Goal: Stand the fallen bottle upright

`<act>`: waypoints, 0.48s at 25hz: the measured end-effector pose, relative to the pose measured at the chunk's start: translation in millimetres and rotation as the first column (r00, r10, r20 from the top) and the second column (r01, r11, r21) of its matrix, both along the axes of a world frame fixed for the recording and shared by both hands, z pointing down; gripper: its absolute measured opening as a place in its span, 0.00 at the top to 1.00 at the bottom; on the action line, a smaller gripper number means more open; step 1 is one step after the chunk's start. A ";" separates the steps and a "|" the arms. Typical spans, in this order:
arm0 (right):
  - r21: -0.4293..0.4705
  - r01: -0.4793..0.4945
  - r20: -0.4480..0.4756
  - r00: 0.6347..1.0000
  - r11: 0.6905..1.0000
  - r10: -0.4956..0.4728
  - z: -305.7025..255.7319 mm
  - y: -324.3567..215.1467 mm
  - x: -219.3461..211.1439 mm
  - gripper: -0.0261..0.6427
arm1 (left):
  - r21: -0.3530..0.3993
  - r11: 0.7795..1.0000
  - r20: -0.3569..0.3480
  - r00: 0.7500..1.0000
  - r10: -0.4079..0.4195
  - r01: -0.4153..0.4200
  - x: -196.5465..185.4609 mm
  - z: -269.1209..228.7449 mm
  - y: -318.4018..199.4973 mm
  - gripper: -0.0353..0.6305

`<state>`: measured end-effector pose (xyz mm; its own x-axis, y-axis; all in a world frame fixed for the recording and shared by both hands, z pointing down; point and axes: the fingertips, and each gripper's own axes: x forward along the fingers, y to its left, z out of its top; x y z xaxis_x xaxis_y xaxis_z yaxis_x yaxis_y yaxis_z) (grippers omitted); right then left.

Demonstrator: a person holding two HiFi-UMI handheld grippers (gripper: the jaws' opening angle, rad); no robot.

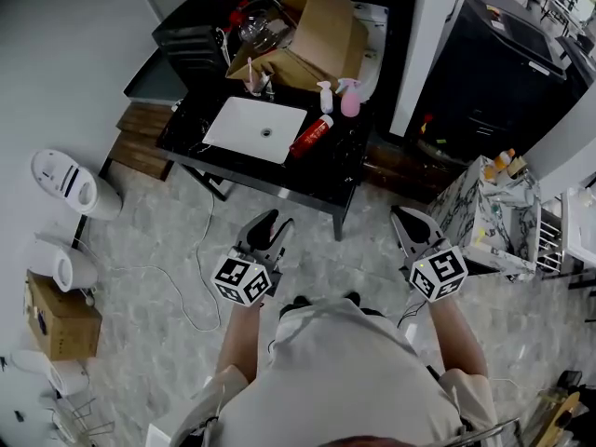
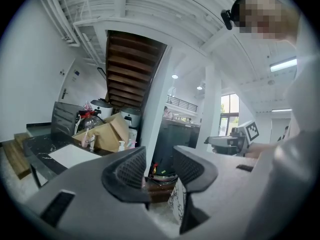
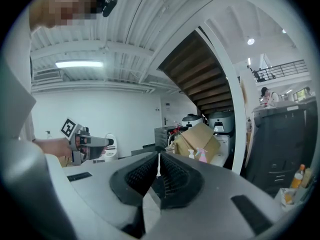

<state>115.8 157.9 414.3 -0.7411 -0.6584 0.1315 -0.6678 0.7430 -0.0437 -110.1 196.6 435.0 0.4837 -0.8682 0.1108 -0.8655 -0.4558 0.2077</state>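
Note:
The fallen bottle [image 1: 312, 136] is red with a white cap and lies on its side on the black table [image 1: 326, 177], just right of a white board [image 1: 256, 128]. Both grippers hang well short of the table, over the floor in front of the person. My left gripper [image 1: 270, 227] [image 2: 159, 171] is open, with a clear gap and nothing between its pads. My right gripper [image 1: 410, 222] [image 3: 159, 170] is shut with nothing in it. The gripper views do not show the red bottle; the left jaw covers that part of the table.
Behind the bottle stand a pink spray bottle [image 1: 350, 99], a white spray bottle [image 1: 325, 98] and an open cardboard box [image 1: 312, 35]. A marble-patterned cabinet [image 1: 489, 212] is at the right. A cable [image 1: 200, 277] runs across the floor; white appliances [image 1: 70, 182] stand at the left.

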 end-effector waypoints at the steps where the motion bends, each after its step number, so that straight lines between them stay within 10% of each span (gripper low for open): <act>1: -0.004 0.004 -0.001 1.000 1.000 -0.004 1.1 -0.2 2.2 0.91 | 0.000 1.000 -0.002 1.000 -0.001 0.001 2.7 0.0 -0.4 0.68; 12: -0.024 0.035 -0.004 0.999 0.999 -0.035 16.1 -5.5 36.4 0.91 | -0.021 0.999 -0.010 1.000 -0.028 0.028 35.5 15.5 -2.7 0.50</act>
